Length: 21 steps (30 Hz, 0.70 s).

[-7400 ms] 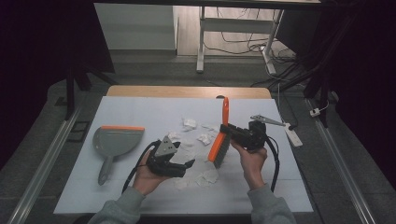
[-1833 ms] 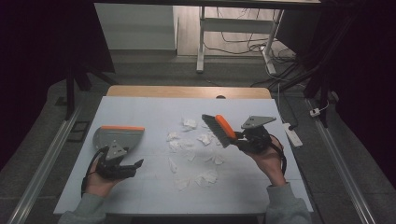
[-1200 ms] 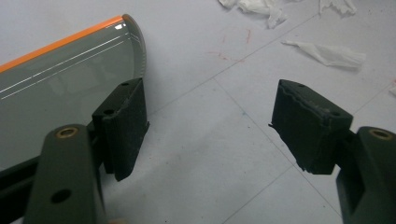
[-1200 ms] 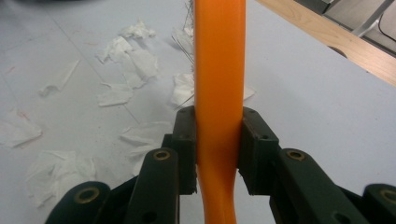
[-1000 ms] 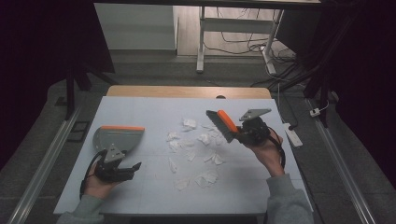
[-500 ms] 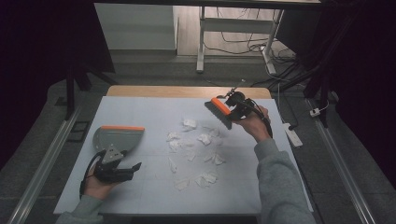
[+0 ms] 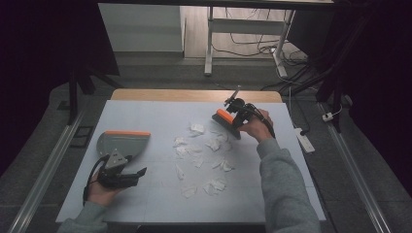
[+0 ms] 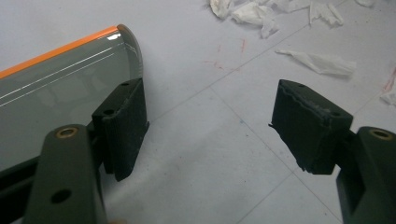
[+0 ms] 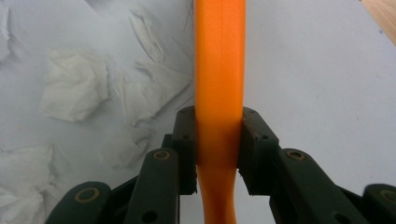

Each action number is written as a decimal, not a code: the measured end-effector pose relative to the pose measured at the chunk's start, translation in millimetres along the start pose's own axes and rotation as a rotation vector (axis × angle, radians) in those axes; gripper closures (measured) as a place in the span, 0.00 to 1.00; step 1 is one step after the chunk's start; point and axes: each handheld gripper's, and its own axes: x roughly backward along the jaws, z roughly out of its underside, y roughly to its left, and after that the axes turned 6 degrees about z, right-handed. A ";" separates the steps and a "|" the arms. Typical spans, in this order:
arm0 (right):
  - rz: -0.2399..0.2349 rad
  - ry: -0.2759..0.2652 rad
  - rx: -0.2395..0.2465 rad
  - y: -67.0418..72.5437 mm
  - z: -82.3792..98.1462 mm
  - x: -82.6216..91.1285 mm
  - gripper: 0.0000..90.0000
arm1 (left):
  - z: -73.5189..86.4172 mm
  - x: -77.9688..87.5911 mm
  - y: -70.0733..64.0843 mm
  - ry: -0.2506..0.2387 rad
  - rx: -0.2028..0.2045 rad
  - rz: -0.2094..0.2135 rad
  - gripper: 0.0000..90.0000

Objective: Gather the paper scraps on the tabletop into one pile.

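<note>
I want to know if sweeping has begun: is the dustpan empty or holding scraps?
Empty, as far as visible: the dustpan shows a bare grey tray, and the paper scraps lie spread on the table.

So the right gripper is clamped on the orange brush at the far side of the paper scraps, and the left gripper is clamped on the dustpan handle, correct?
Not quite. The left gripper is open: in the left gripper view its jaws stand apart over bare table beside the dustpan. The right gripper does clamp the orange brush beyond the paper scraps.
</note>
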 end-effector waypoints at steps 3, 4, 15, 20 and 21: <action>-0.008 0.021 0.037 5.6 -9.4 -2.8 0.79 | -1.6 -1.4 0.5 0.000 -0.002 0.002 0.31; -0.010 0.032 0.055 9.6 -11.9 -2.7 0.79 | -2.1 -1.7 0.2 -0.002 -0.002 0.002 0.31; -0.153 0.040 0.248 63.8 -4.3 18.0 0.79 | -5.3 -2.6 -4.2 -0.006 -0.009 0.019 0.31; -0.146 -0.041 0.190 64.4 1.5 37.4 0.79 | -6.6 -4.1 -5.2 -0.001 -0.013 0.020 0.31; -0.132 -0.056 0.177 60.9 1.2 40.8 0.79 | -6.9 -4.0 -5.7 -0.003 -0.014 0.020 0.31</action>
